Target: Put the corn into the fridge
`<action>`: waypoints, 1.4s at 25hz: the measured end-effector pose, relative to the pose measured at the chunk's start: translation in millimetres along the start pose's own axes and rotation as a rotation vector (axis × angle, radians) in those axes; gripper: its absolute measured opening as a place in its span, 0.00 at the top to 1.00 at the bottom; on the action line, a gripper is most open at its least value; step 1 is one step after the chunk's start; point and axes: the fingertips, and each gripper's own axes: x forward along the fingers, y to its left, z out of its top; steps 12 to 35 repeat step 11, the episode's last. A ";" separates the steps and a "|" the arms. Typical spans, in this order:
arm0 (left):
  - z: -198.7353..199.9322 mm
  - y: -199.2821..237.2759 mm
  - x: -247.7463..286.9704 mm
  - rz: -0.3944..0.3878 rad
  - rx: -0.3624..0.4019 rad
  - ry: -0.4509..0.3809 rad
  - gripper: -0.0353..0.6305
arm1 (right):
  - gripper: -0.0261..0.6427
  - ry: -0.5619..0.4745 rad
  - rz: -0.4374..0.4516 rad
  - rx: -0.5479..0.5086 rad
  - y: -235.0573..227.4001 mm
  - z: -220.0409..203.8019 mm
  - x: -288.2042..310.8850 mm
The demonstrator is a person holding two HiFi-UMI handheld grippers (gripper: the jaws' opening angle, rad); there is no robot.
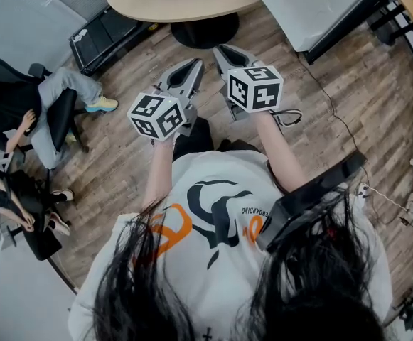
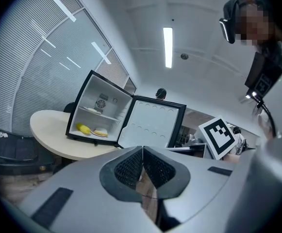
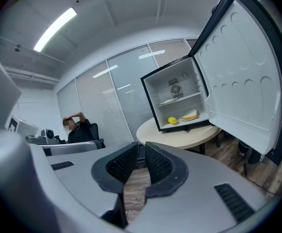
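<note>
Well, the round table [image 2: 48, 130] carries the mini fridge [image 2: 112, 93] toward one edge, and its door [image 2: 153, 123] stands swung wide, hanging out past the table's rim. My left gripper [image 2: 142, 149] and right gripper [image 3: 141, 147] are both held out in front of me, well apart from the table, each with its jaws clenched together on nothing; only wooden floor shows past the pads. On the fridge's bottom shelf sits a plate of food [image 3: 190, 115], and just beside it, toward the hinge-free side, lies a small yellow thing I take for the corn [image 3: 172, 120], so I judge the placing done and only the door left, if that is wanted. The trouble I foresee is there: pushing the door with closed jaws gives me a hard, narrow contact that can slip off the smooth panel, and too firm a shove could slide the light fridge along the table toward its edge. The corn looks to lie near the shelf's front lip, so a jolt could roll it out.
</note>
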 end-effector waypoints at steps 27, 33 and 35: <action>3.9 1.5 6.3 -0.005 0.002 0.004 0.93 | 0.88 0.024 0.004 -0.005 -2.7 -3.9 6.9; 3.9 1.5 6.3 -0.005 0.002 0.004 0.93 | 0.88 0.024 0.004 -0.005 -2.7 -3.9 6.9; 3.9 1.5 6.3 -0.005 0.002 0.004 0.93 | 0.88 0.024 0.004 -0.005 -2.7 -3.9 6.9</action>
